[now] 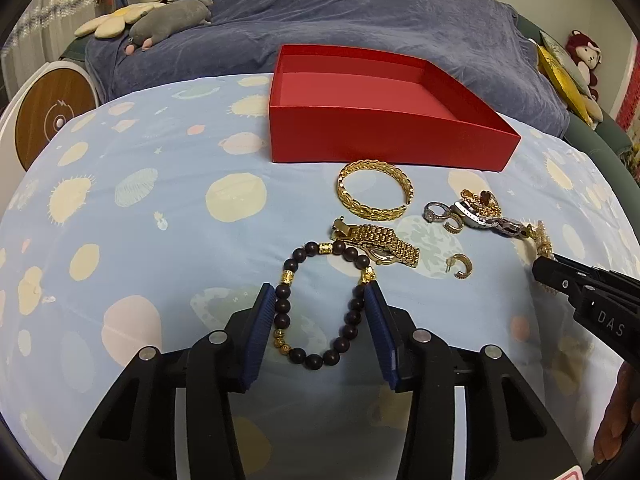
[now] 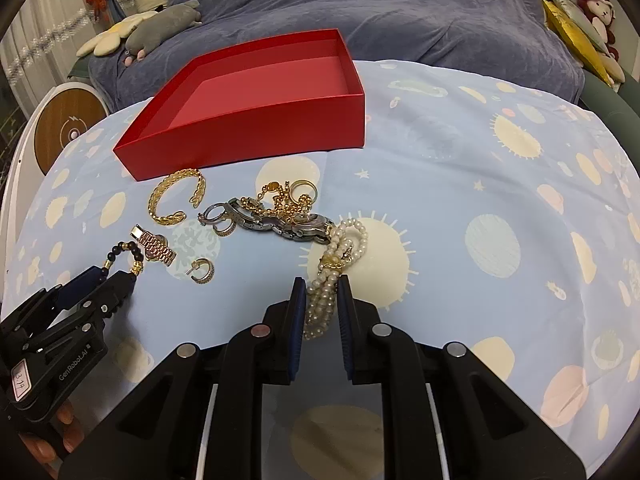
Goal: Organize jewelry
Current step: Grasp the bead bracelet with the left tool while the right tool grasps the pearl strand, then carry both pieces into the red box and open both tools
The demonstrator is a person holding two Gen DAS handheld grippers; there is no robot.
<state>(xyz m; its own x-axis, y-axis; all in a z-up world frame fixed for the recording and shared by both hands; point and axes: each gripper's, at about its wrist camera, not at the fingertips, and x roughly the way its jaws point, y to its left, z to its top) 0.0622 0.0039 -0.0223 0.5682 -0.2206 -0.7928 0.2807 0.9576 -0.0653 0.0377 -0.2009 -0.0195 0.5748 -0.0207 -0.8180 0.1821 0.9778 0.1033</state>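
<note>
An empty red box (image 1: 384,136) (image 2: 256,132) stands at the back of the cloth. My left gripper (image 1: 320,294) is open around a dark bead bracelet (image 1: 316,356) with gold spacers; its pads touch the bracelet's sides. My right gripper (image 2: 322,286) has its pads closed against a pearl bracelet (image 2: 320,304) lying on the cloth. Between them lie a gold leaf bangle (image 1: 374,190) (image 2: 176,200), a gold watch (image 1: 380,244) (image 2: 158,246), a hoop earring (image 1: 462,266) (image 2: 204,270), rings (image 1: 434,210), a silver watch (image 2: 276,224) and a gold chain (image 2: 286,200).
The surface is a soft blue cloth with planet prints (image 1: 160,220). Behind it is a blue blanket (image 1: 360,12) with plush toys (image 1: 168,24). A round white and wood device (image 1: 52,116) stands at the left.
</note>
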